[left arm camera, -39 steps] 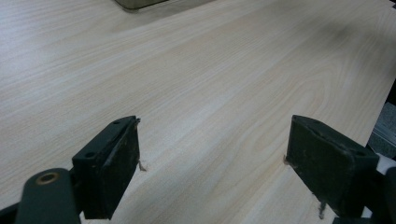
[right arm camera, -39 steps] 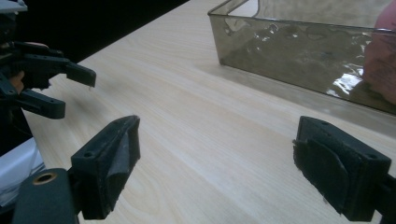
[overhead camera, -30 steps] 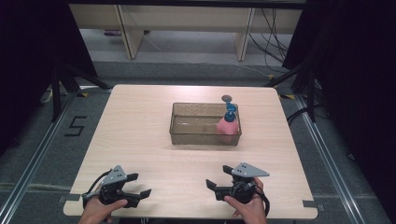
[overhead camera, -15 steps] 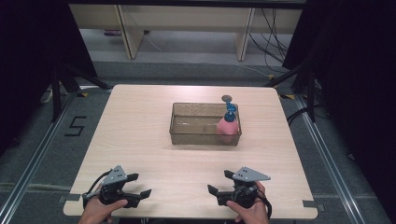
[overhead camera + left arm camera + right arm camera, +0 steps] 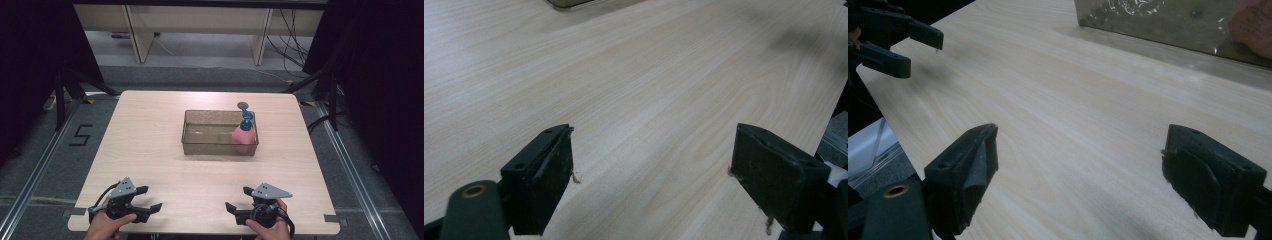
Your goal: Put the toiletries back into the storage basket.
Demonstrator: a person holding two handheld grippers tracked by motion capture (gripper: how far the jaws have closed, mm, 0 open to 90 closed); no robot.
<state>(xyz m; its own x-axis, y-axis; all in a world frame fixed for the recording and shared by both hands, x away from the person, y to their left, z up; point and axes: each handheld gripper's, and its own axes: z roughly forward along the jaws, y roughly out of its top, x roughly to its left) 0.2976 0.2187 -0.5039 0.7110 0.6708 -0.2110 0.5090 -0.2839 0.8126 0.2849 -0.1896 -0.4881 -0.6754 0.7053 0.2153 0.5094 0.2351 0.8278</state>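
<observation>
- Centre of the table, a touch right: the clear, brown-tinted rectangular plastic tub (image 5: 207, 133), long side facing the person, standing flat on the wood.
- In its right end stands the pink bottle with a blue pump top (image 5: 244, 136), upright, tucked against the tub's right wall; the blue pump pokes up above the rim.
- Just behind the tub's far right corner, a small round dark object (image 5: 243, 105) sits on the table; too small to tell what it is.
- From the right gripper view, the tub's near wall (image 5: 1168, 22) runs across the top, with the pink of the bottle (image 5: 1255, 25) glowing through at the far right.
- Down at the near edge, the right gripper (image 5: 239, 199), held in the person's right hand (image 5: 267, 230), jaws spread wide apart, nothing between them but bare wood. Well short of the tub.
- Over on the other side, the left gripper (image 5: 148, 198), gripped by the left hand (image 5: 102, 227), also at the near edge, jaws likewise parted and empty.
- Left gripper view confirms it: two black pads far apart over the pale wood-grain table (image 5: 649, 75), a corner of the tub (image 5: 569, 3) just peeking in at the top.
- The right gripper view catches the left gripper (image 5: 923, 47) off at the upper left, jaws apart there too.
- Both grippers sit well apart from each other, each near its own front corner of the table (image 5: 150, 125).
</observation>
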